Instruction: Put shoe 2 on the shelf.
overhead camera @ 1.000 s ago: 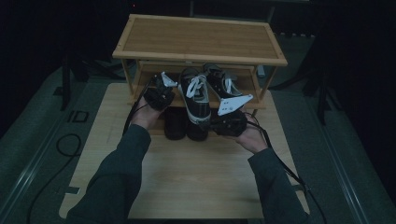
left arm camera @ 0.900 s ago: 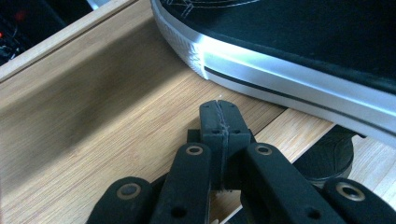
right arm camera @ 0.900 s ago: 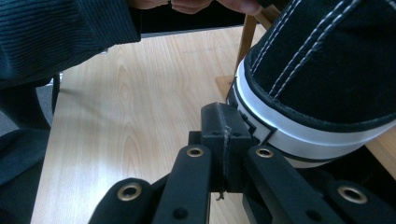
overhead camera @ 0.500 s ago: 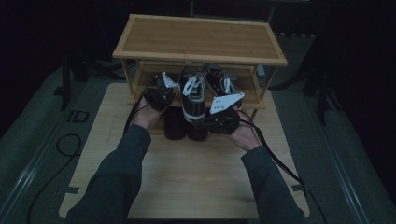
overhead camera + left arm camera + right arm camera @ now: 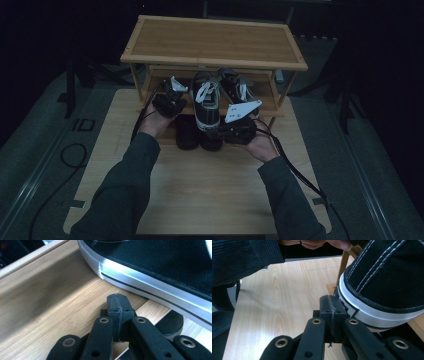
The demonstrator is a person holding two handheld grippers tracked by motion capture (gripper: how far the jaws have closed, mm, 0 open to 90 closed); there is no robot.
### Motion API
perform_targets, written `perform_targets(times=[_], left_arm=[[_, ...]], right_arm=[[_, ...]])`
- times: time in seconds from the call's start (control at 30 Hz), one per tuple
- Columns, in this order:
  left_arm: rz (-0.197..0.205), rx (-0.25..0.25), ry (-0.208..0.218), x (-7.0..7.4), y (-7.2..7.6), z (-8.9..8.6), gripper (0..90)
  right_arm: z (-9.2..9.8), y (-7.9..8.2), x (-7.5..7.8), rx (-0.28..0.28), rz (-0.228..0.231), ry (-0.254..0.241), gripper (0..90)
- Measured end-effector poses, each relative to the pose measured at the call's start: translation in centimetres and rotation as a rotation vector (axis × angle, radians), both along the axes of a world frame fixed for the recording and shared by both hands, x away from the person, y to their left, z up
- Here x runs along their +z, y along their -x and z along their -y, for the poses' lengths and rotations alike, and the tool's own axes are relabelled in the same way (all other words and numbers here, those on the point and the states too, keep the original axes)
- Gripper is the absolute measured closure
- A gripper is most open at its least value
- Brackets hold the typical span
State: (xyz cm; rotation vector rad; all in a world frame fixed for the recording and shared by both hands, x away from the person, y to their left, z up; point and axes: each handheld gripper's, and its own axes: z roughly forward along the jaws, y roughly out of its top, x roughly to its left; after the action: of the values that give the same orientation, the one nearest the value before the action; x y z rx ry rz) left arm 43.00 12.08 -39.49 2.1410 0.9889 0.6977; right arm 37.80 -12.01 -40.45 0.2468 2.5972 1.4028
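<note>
Writing: white letters reading "ID" lay on the grey floor mat point(image 5: 60, 165) left of the wooden board point(image 5: 200, 185); no brand could be read on the shoes.
Left gripper point(image 5: 169, 102): held in the person's left hand point(image 5: 154, 121) at the left end of the shoe rack's lower shelf point(image 5: 155, 82). In the left gripper view point(image 5: 117, 298) its two black jaws stood pressed together with nothing between them, tips over the shelf's bamboo surface point(image 5: 62, 307), just beside the white rubber sidewall of the black canvas sneaker point(image 5: 160, 275), without clearly touching it.
Black canvas sneaker point(image 5: 206, 102): lay on the lower shelf between the two grippers, white laces up, heel end jutting over the shelf's front edge.
Second sneaker point(image 5: 235, 87): sat on the same shelf, just right of the first.
Dark pair point(image 5: 192, 135): stood on the board below the shelf's front edge.
Right gripper point(image 5: 239, 130): held in the right hand point(image 5: 262, 145) at the sneaker's near end. In the right gripper view point(image 5: 331, 302) the jaws were together, empty, their tips right against the white rubber of the sneaker point(image 5: 384, 277).
Shoe rack top point(image 5: 212, 40): bare bamboo.
</note>
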Motion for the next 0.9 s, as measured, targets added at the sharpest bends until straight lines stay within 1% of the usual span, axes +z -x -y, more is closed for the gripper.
perform_targets(times=[0.17, 0.2, 0.27, 0.33, 0.43, 0.47, 0.5, 0.57, 0.6, 0.63, 0.67, 0.7, 0.8, 0.9], left_arm=[[-0.001, 0.002, -0.001, 0.0, 0.0, 0.1, 90.0], [-0.003, 0.000, -0.008, 0.1, 0.0, 0.0, 90.0], [-0.005, 0.002, -0.006, 0.1, 0.0, 0.0, 90.0], [-0.008, 0.004, -0.003, 0.1, 0.0, 0.0, 90.0], [-0.006, 0.002, -0.005, 0.1, 0.0, 0.0, 90.0], [-0.006, 0.001, -0.004, 0.1, 0.0, 0.0, 90.0], [-0.006, 0.001, -0.004, 0.1, 0.0, 0.0, 90.0], [-0.003, 0.001, -0.005, 0.0, 0.0, 0.0, 90.0], [-0.003, 0.001, -0.005, 0.0, 0.0, 0.0, 90.0], [-0.008, 0.002, 0.002, 0.0, 0.0, 0.0, 90.0], [-0.004, -0.003, -0.004, 0.0, 0.0, 0.0, 90.0], [-0.004, -0.003, -0.003, 0.0, 0.0, 0.0, 90.0], [0.000, 0.000, -0.008, 0.0, 0.0, 0.1, 90.0], [0.000, 0.002, -0.012, 0.1, 0.0, 0.1, 90.0]], right_arm=[[-0.1, -0.2, 0.0, 0.009, 0.005, 0.000, 90.0], [-0.2, -0.2, 0.0, 0.007, 0.002, -0.003, 90.0], [-0.2, -0.4, -0.1, 0.013, -0.015, -0.021, 90.0], [-0.3, -0.6, -0.3, 0.018, -0.015, -0.028, 90.0], [-0.5, -0.8, -0.3, 0.008, -0.004, -0.026, 90.0], [-0.6, -0.9, -0.4, -0.018, 0.013, -0.017, 90.0], [-0.6, -1.1, -0.4, -0.055, 0.029, -0.006, 90.0], [-0.3, -1.8, -0.6, -0.135, 0.038, -0.010, 90.0], [-0.1, -2.2, -0.7, -0.143, 0.029, -0.020, 90.0], [-0.1, -2.2, -0.7, -0.143, 0.029, -0.020, 90.0], [0.0, -2.4, -0.7, -0.133, 0.019, -0.028, 90.0], [-0.1, -2.2, -0.7, -0.137, 0.033, -0.019, 90.0], [-0.2, -2.3, -0.7, -0.135, 0.034, -0.023, 90.0], [-0.7, -2.2, -0.7, -0.133, 0.043, -0.023, 90.0]])
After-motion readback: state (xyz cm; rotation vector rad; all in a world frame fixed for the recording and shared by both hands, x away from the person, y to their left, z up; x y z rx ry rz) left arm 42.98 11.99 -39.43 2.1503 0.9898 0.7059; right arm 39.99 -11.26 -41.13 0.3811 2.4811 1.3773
